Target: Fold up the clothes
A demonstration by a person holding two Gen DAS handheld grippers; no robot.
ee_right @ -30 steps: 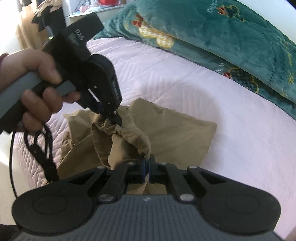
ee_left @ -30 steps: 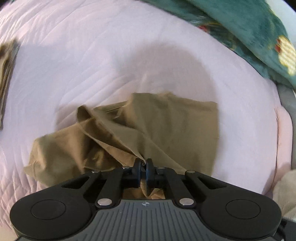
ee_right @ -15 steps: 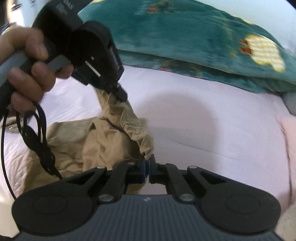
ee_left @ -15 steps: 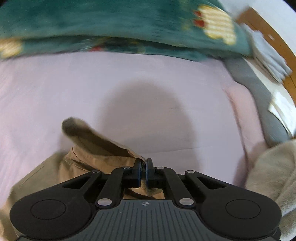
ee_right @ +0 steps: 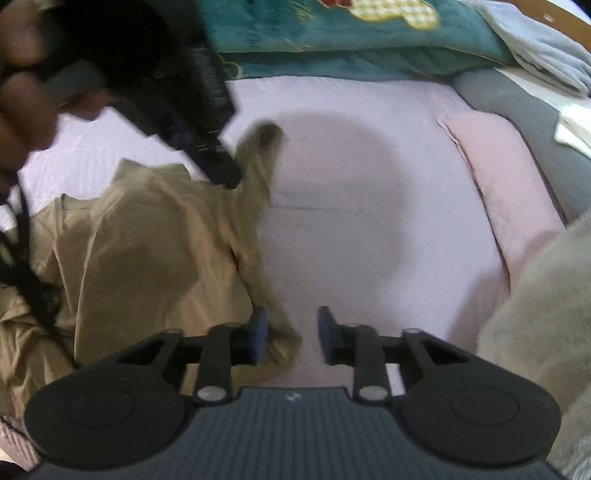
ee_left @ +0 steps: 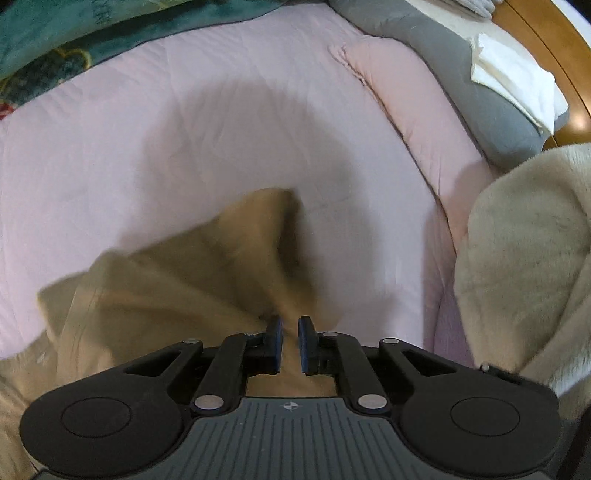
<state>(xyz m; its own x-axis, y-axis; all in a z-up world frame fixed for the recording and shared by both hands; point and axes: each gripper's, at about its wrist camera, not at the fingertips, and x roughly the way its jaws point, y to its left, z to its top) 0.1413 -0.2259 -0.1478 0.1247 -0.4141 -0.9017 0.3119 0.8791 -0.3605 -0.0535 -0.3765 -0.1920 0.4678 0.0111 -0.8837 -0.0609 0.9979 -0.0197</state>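
Note:
A khaki garment [ee_left: 177,280] lies bunched on the pink quilted bed cover [ee_left: 184,129], one blurred corner sticking up. My left gripper [ee_left: 290,345] hangs over its near edge, jaws opening, a narrow gap showing cloth between the pads without a clear pinch. In the right wrist view the garment [ee_right: 147,251] spreads to the left. My right gripper [ee_right: 291,325] is opening wide; a cloth edge hangs loose beside its left pad [ee_right: 260,326]. The left gripper [ee_right: 225,173], held by a hand [ee_right: 22,103], points down at the garment's far edge.
A teal patterned blanket [ee_right: 332,33] runs along the back of the bed. A pink pillow [ee_left: 406,103], a grey bolster [ee_left: 487,96] and a white folded cloth [ee_left: 517,81] lie at the right by a wooden headboard [ee_left: 546,48]. A beige furry blanket [ee_left: 524,258] crowds the near right.
Both grippers swept across the bed toward the pink pillow, pulling the khaki garment along. Their jaws, shut on the cloth before, have parted, the right one widely.

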